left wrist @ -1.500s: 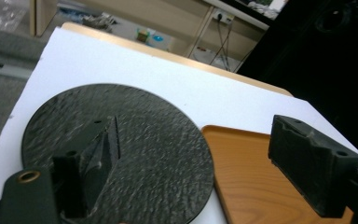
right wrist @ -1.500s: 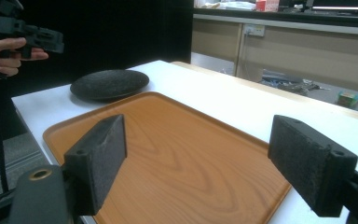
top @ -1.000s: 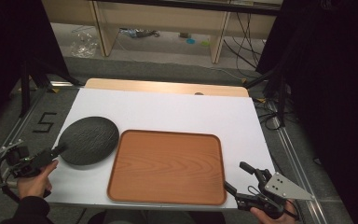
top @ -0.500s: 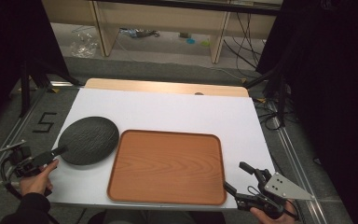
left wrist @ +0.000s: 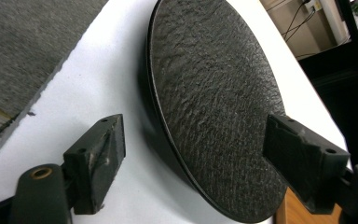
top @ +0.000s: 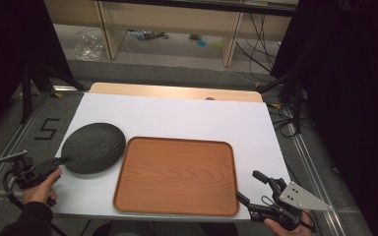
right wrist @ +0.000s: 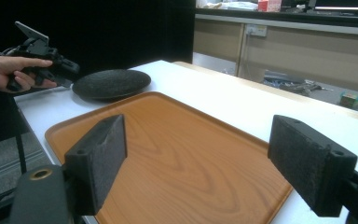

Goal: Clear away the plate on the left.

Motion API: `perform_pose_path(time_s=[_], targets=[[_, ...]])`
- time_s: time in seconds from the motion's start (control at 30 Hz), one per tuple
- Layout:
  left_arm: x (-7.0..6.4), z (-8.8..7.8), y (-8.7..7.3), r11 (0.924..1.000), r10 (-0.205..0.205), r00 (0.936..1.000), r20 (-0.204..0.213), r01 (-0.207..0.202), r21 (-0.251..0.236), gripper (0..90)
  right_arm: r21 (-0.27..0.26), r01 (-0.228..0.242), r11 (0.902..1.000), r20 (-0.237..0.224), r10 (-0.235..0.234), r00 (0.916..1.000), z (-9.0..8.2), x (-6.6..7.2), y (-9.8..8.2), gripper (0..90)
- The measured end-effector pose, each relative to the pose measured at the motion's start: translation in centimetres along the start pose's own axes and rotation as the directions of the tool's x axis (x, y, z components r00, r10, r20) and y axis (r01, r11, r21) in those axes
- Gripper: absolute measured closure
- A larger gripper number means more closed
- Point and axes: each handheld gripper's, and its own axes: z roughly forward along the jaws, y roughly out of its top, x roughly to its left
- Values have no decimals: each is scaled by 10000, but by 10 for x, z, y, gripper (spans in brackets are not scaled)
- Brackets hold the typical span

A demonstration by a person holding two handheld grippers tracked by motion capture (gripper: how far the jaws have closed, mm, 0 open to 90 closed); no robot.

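L claw point(top: 61, 160) low at left, jaws wide apart; R claw point(top: 251, 186) at bottom right, jaws spread too.

Left gripper point(top: 61, 160) pulls back toward the table's near-left corner, dragging the black plate point(top: 93, 147) with it; plate now sits lower-left, its edge nearly meeting the tray point(top: 177, 177).

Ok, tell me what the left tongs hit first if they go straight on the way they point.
Most likely the black plate: its near rim sits right between the open left tongs, which aren't touching it yet, though depth is hard to judge.
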Motion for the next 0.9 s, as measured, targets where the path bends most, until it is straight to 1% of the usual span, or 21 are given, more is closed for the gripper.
perform_pose_path(time_s=[0.07,0.13,0.17,0.2,0.3,0.4,0.53,0.57,0.6,0.63,0.67,0.7,0.73,0.77,0.8,0.83,0.87,0.9], targets=[[0,0,0,10000,-29,10000,35,29,21,215,-4,9,10000,14,-9,10000,0,0,0,207],[1,2,0,9998,-175,9996,208,172,140,223,-20,12,10000,5,-12,10000,0,0,0,207],[1,2,0,9998,-175,9996,208,172,140,228,-20,12,10000,5,-12,10000,0,0,0,207],[0,3,0,9996,-242,9992,312,238,133,229,-3,6,10000,-9,-6,10000,0,0,0,207],[-1,6,-1,9993,-271,9987,437,260,267,235,-4,26,10000,-4,-26,10000,0,0,0,207],[-2,8,-1,9985,-423,9975,571,403,358,237,37,35,10000,19,-35,10000,0,0,0,207],[-2,10,-2,9982,-468,9973,565,445,408,244,37,29,10000,15,-29,10000,0,0,0,207],[-2,10,-2,9978,-506,9969,601,479,460,248,-2,7,10000,5,-7,10000,0,0,0,207],[-1,11,-2,9969,-634,9950,768,596,510,253,-232,163,9996,7,-163,9999,2,-1,0,207],[-1,11,-2,9969,-634,9950,768,596,510,254,-232,163,9996,7,-163,9999,2,-1,0,207],[-2,12,-2,9967,-635,9946,819,591,548,255,-211,-13,9998,-99,11,10000,2,0,-1,207],[-3,13,-3,9967,-637,9945,829,592,558,255,-211,-13,9998,-99,11,10000,2,0,-1,207],[-3,13,-3,9966,-617,9948,814,570,591,256,-286,132,9995,-100,-135,9999,3,-1,-1,207],[-4,14,-3,9964,-648,9943,846,599,592,257,-151,33,9999,-84,-34,10000,2,0,-1,207],[-4,15,-3,9961,-703,9938,859,654,586,258,-230,179,9996,17,-179,9998,1,-1,0,207],[-4,16,-2,9958,-714,9937,859,660,637,260,-99,78,9999,-84,-79,9999,1,-1,0,207],[-4,16,-2,9958,-714,9937,859,660,637,262,-57,171,9998,-53,-172,9998,1,-1,0,207],[-3,17,-3,9947,-889,9921,884,839,590,269,-20,160,9999,-61,-160,9999,0,-1,0,207]])
